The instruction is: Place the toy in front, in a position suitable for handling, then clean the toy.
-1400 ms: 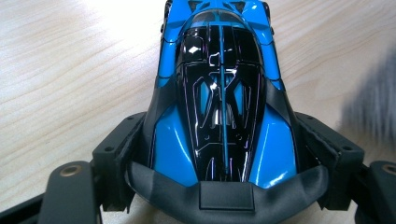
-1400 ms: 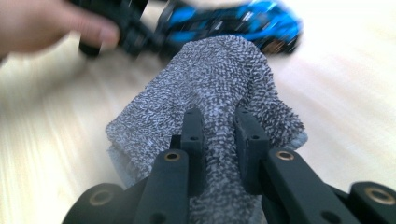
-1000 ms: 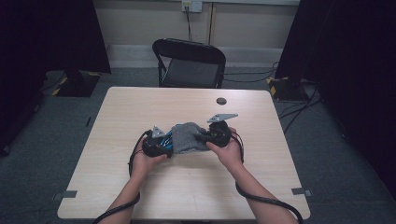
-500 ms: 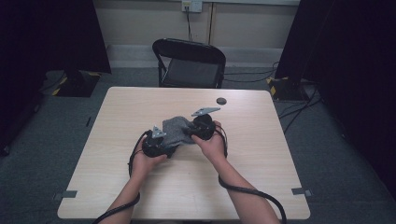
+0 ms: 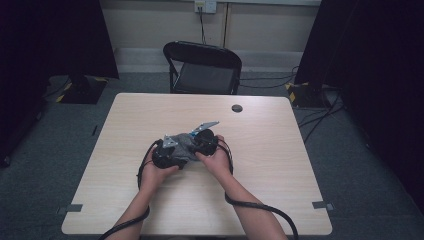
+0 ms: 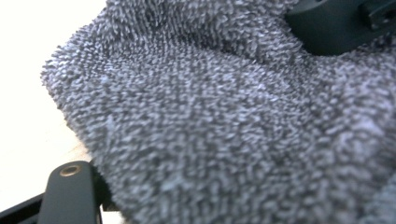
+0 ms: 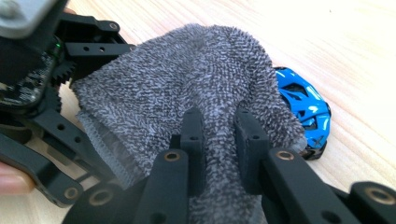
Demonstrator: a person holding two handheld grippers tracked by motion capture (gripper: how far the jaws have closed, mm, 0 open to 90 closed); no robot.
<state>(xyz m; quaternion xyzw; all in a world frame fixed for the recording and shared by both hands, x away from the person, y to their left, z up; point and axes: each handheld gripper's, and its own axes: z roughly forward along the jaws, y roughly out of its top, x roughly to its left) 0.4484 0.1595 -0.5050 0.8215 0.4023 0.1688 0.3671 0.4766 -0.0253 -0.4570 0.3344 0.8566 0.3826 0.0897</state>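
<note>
Black two-jaw claws, bare forearms

Each claw is black: the right claw [image 7: 218, 133] has brass-ringed screw holes along its jaws, while the left claw [image 5: 167, 155] carries a grey three-cornered plate, seemingly a circuit board behind, and a black trailing cable.

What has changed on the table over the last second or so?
The right tongs, pinching the grey towel, have swung it leftward across the table toward the left tongs, so it now drapes over the blue toy car, which lay more exposed before. The left tongs stayed put, as did the small dark disc and the chair.
</note>
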